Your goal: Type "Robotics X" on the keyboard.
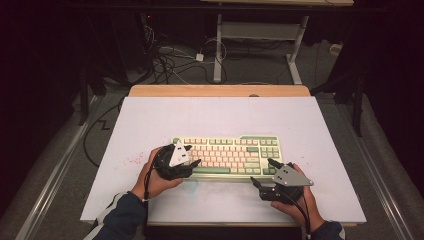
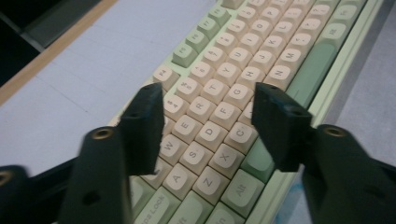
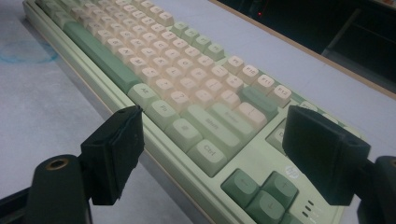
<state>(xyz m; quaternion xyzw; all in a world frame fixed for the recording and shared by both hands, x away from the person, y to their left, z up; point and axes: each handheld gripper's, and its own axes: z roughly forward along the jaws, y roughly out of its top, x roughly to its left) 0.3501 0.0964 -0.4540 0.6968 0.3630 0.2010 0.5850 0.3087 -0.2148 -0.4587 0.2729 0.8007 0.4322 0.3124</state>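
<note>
Both sets of jaws spread, nothing between them. Left gripper (image 1: 192, 155) over the keyboard's (image 1: 227, 155) 9 o'clock end; right gripper (image 1: 264, 173) at its 4 o'clock corner. Keyboard sits mid-table on the white board (image 1: 150, 120), hands (image 1: 160, 182) gripping from 6 o'clock.

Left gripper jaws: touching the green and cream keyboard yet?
Cannot tell. In the left gripper view the left gripper is open, jaws over the letter keys of the green and cream keyboard; no view plainly shows a gap or contact.
</note>
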